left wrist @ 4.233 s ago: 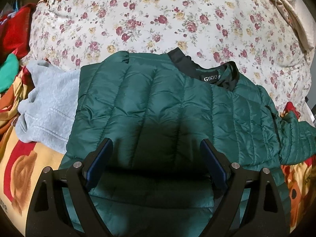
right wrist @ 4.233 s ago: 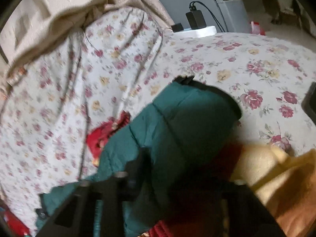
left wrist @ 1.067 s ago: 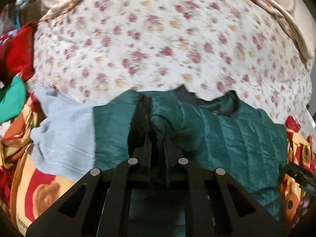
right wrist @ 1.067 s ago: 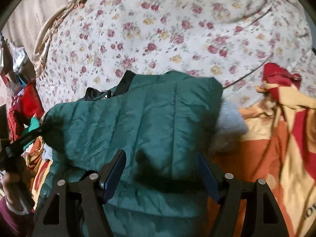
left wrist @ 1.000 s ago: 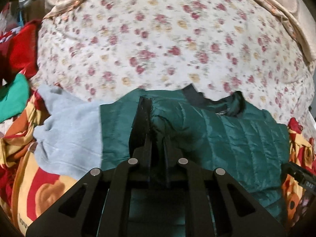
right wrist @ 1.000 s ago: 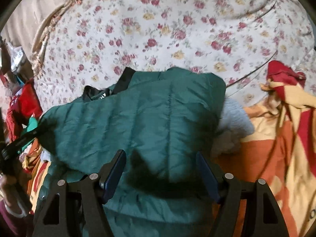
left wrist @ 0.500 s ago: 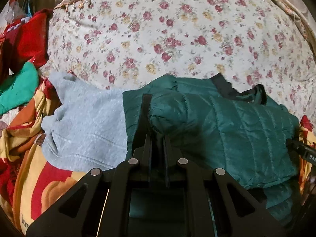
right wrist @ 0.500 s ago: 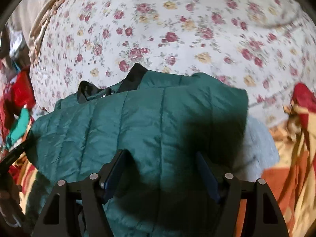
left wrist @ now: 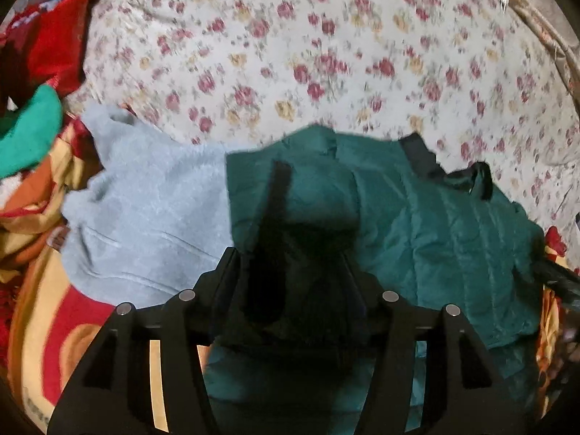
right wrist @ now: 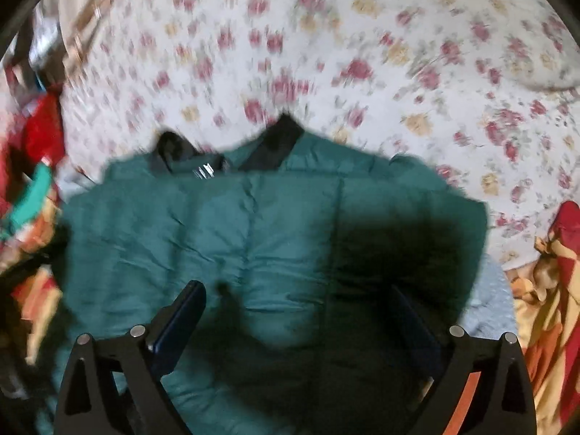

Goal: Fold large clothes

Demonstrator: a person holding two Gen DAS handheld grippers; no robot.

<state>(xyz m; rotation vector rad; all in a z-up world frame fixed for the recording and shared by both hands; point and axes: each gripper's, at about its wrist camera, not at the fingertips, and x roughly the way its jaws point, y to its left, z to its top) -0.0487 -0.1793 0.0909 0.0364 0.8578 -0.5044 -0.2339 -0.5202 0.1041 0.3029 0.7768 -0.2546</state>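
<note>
A dark green quilted puffer jacket [left wrist: 435, 224] with a black collar [left wrist: 420, 152] lies on the bed, its left sleeve folded over the body. My left gripper [left wrist: 293, 257] stands partly open just above that folded sleeve, its jaws parted around a bulge of fabric; whether they still pinch it is unclear. In the right wrist view the jacket [right wrist: 253, 239] fills the middle, collar [right wrist: 279, 141] at the far edge. My right gripper [right wrist: 297, 315] is open and empty, hovering over the jacket's back.
A floral bedsheet [left wrist: 290, 54] covers the bed beyond the jacket. A light grey sweater [left wrist: 145, 214] lies under the jacket's left side. A red and orange blanket [left wrist: 54, 319] and red and green clothes [left wrist: 32, 134] sit at the left edge.
My left gripper, shut on the jacket's sleeve, carried it over the body and its jaws have now parted. My right gripper moved closer over the jacket and stayed open.
</note>
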